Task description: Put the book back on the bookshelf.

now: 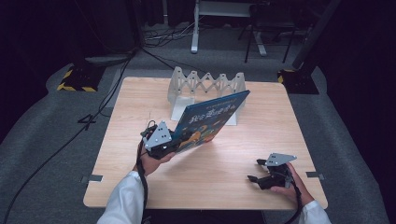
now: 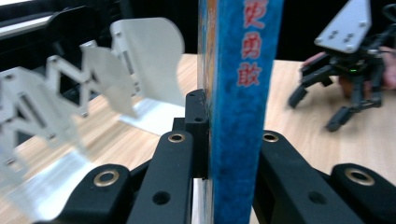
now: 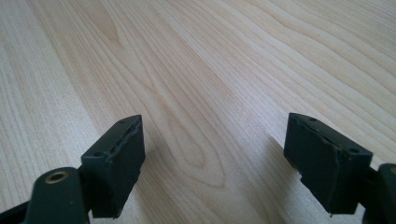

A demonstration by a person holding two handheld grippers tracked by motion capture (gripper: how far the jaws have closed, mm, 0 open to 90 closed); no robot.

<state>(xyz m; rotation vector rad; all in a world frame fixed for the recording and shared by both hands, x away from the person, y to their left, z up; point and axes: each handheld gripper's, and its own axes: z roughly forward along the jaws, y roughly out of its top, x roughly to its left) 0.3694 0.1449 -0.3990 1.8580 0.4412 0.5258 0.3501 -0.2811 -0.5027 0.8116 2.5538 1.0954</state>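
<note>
A blue picture book (image 1: 212,119) with red lettering on its spine (image 2: 240,93) is tilted up off the wooden table (image 1: 135,158). My left gripper (image 1: 170,142) is shut on its lower corner, and in the left gripper view the jaws (image 2: 231,130) clamp the spine from both sides. A white accordion book rack (image 1: 205,86) stands at the table's far side just behind the book, and it appears to the left of the spine (image 2: 93,84). My right gripper (image 1: 256,170) rests low at the front right, open, with only bare wood between its jaws (image 3: 215,158).
Beyond the table's far edge the grey floor carries cables (image 1: 107,98), black stand bases with yellow-black stripes (image 1: 74,79) and a white frame leg (image 1: 195,32). Tape tabs mark the table's left (image 1: 92,178) and right (image 1: 315,175) edges.
</note>
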